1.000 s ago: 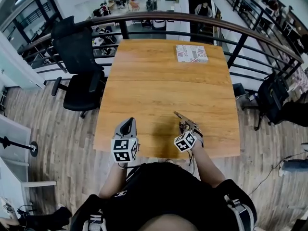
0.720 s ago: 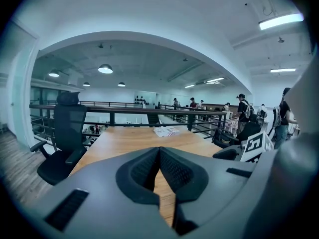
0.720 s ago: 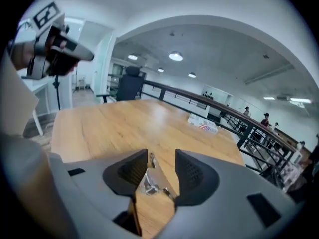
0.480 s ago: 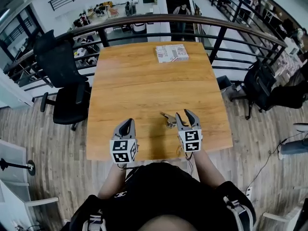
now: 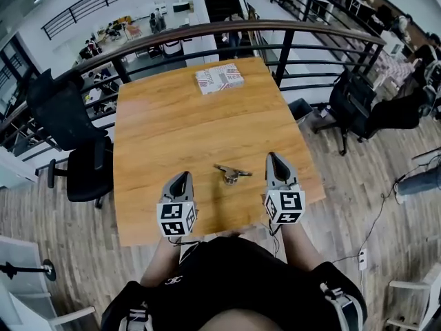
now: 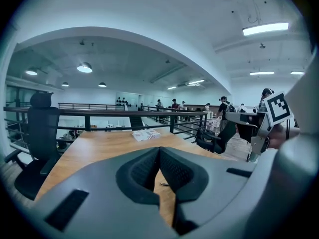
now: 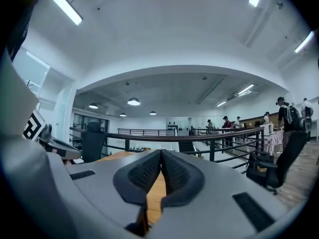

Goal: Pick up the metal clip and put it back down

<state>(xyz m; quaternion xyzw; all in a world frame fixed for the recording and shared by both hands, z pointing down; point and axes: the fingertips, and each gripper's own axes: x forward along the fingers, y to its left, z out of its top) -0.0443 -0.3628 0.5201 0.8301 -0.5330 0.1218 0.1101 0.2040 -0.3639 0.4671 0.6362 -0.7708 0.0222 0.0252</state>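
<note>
Grey metal clip (image 5: 231, 174) lies on wooden bench (image 5: 158, 129) between left tongs (image 5: 182, 178) and right tongs (image 5: 275, 158), both pressed together and empty, the right's jaws having just closed. Risk: a stray sweep dislodges the clip.

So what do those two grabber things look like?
Both the left gripper and right gripper are grey, with pointed jaws lined by dark ridged pads. Each carries a white cube printed with black square patterns. The person wears a black top.

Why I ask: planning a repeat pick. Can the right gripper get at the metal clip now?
Probably yes: the metal clip lies bare on the table beside the right gripper, nothing between them; its jaws have just closed empty and must open.
</note>
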